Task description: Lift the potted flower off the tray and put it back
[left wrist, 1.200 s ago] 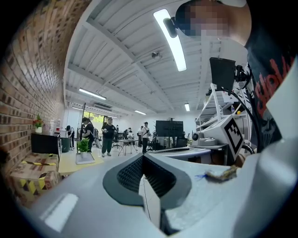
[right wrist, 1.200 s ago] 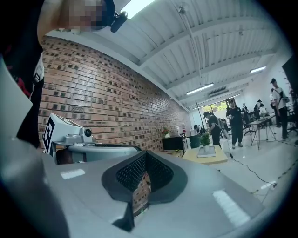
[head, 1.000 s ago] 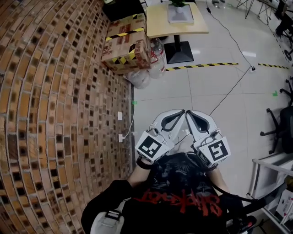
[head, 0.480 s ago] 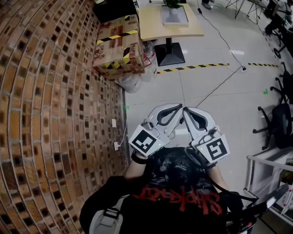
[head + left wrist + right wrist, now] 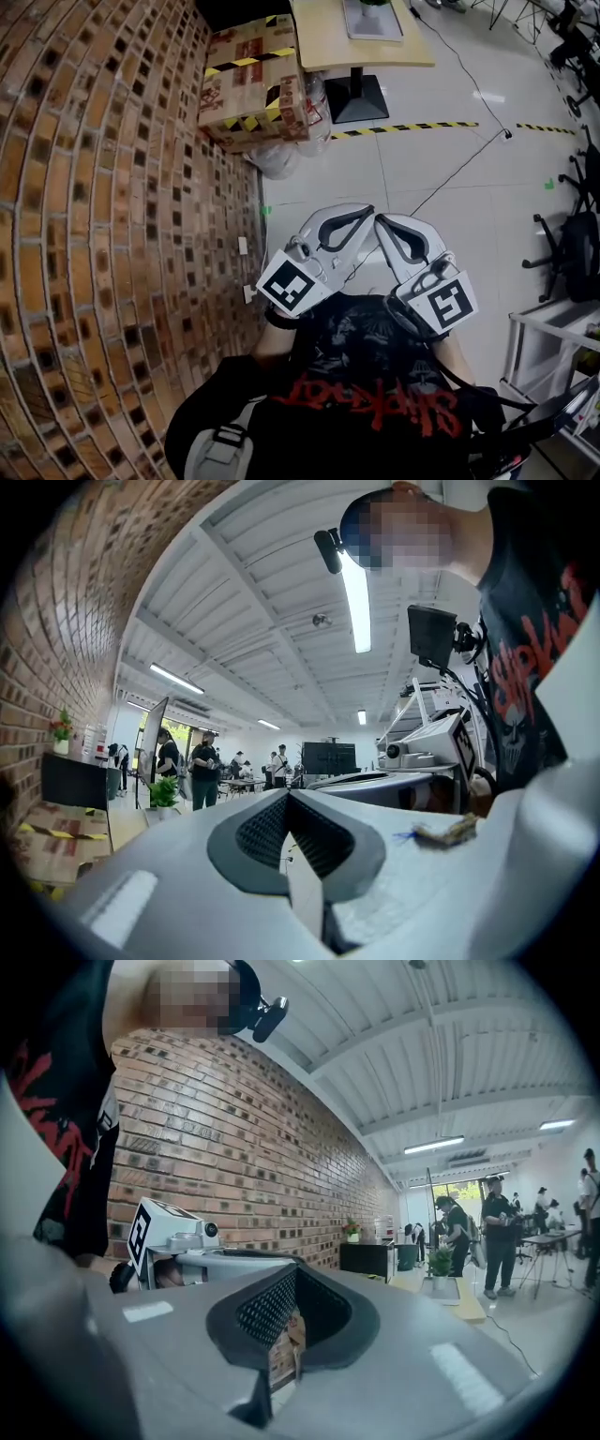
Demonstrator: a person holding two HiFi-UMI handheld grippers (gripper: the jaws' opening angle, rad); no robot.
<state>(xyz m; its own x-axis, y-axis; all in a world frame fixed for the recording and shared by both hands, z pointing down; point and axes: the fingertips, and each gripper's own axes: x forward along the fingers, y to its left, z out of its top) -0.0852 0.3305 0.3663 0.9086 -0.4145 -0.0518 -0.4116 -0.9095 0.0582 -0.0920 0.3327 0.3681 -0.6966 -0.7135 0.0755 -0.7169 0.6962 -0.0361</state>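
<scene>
far ahead i see the potted flower [image 5: 440, 1261]: small, green, leafy, standing upright in a pale pot on its light grey tray [image 5: 373, 23]. the tray lies flat on a tan table [image 5: 328, 42].

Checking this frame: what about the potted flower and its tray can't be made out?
- Head view: the green potted flower is cut off by the top edge; only leaves show.
- Head view: the pale flat tray loses its far end to that edge.
- Gripper views: flower too distant and small for any detail.
</scene>
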